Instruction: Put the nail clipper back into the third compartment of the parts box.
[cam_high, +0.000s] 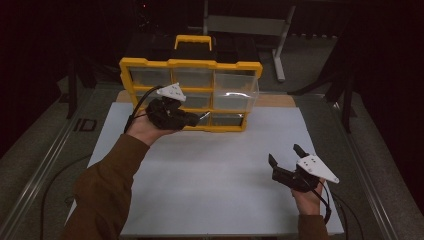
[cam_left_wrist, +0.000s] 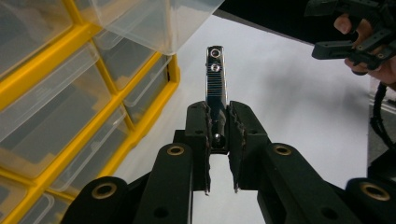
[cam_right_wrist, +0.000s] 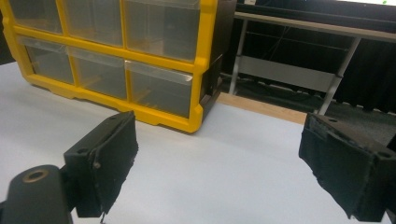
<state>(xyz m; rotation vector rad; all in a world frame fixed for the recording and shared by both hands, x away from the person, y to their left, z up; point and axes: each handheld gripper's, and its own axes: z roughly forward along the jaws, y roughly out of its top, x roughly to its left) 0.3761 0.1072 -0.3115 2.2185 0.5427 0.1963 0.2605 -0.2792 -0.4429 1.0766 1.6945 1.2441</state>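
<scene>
White table (cam_high: 210, 170): nail clipper (cam_left_wrist: 216, 88), seemingly, clamped between left claw (cam_left_wrist: 218, 135) pads.

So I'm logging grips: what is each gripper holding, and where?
Left gripper clamps a metal nail clipper by one end; right gripper holds nothing.
</scene>
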